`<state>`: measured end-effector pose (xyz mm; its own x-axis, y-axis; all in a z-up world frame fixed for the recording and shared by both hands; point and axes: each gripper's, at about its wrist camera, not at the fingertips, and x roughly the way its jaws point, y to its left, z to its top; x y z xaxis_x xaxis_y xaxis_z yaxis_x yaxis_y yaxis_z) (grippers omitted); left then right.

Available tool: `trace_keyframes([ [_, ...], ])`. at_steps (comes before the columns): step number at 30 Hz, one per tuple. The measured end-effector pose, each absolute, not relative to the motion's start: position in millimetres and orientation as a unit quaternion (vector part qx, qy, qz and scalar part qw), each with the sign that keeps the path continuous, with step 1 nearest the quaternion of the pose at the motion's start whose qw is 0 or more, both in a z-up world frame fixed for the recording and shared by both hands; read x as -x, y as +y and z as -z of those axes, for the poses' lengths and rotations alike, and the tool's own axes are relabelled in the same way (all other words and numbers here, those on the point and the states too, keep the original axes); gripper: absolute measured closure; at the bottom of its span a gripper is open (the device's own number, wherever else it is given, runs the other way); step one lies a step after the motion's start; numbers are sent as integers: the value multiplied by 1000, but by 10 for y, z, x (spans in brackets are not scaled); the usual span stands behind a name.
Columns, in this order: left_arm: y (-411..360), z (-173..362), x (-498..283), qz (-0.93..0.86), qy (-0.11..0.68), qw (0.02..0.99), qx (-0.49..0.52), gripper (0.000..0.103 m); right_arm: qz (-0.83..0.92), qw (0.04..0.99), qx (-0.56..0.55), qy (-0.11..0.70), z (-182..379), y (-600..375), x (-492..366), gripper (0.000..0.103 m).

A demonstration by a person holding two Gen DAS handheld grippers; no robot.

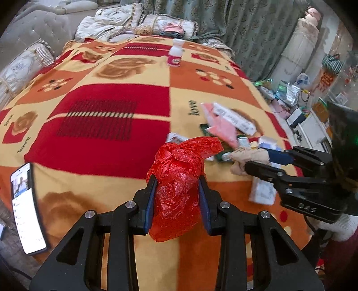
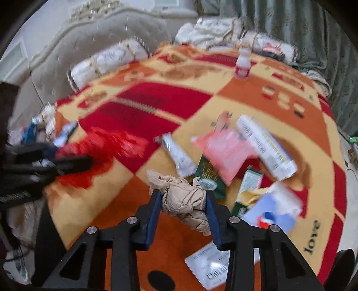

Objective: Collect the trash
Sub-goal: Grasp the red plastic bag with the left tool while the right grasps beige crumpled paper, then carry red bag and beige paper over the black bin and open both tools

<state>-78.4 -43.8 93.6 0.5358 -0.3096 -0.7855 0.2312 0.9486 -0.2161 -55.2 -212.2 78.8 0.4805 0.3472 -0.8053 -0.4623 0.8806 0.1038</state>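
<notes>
Trash: we have it scattered on the bed [image 1: 94,125], toward its right edge: a pink packet [image 2: 223,152], a long white box [image 2: 266,147], a tube [image 2: 179,156], a green packet [image 2: 208,176], a blue-and-white pack [image 2: 275,212] and a printed card [image 2: 208,266].
Red bag: our left tongs [image 1: 176,197] pinch the red plastic bag [image 1: 179,179] by its gathered neck, and it hangs limp between the blue pads [image 1: 150,201].
Paper ball: our right tongs [image 2: 183,210] pinch a crumpled tan paper wad [image 2: 185,201], just above the blanket and beside the heap.
How it handles: we judge the wad light and soft, so it crushes rather than slips; the bag is thin, slick film that tears or slides if gripped loosely, so the bunched neck is the sound hold. The boxes look stiff and light, best taken across their narrow sides.
Hand pose: both tongs tilt steeply down over the bed, the right one reaching in from the right edge in the left view.
Elsewhere: a white bottle [image 1: 175,56] stands well apart near the pillows [image 1: 118,20]; a phone [image 1: 26,208] lies at the left edge.
Next: we expect the wad must go into the bag, whose mouth is not spread.
</notes>
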Motion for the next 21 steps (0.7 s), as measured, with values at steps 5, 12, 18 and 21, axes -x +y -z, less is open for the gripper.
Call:
trace_keyframes([
  [5, -745, -1067, 772, 182, 444, 876, 40, 71, -228, 874, 41, 428, -1033, -2331, 672, 65],
  [12, -1206, -1149, 736, 211, 437, 874, 28, 71, -193, 889, 23, 415, -1163, -2708, 811, 65],
  [18, -1599, -1200, 726, 231, 431, 872, 11, 71, -153, 900, 2, 408, -1222, -3142, 914, 65],
  [21, -1802, -1208, 737, 243, 430, 870, 3, 71, -133, 904, -9, 406, -1226, -3363, 964, 65],
])
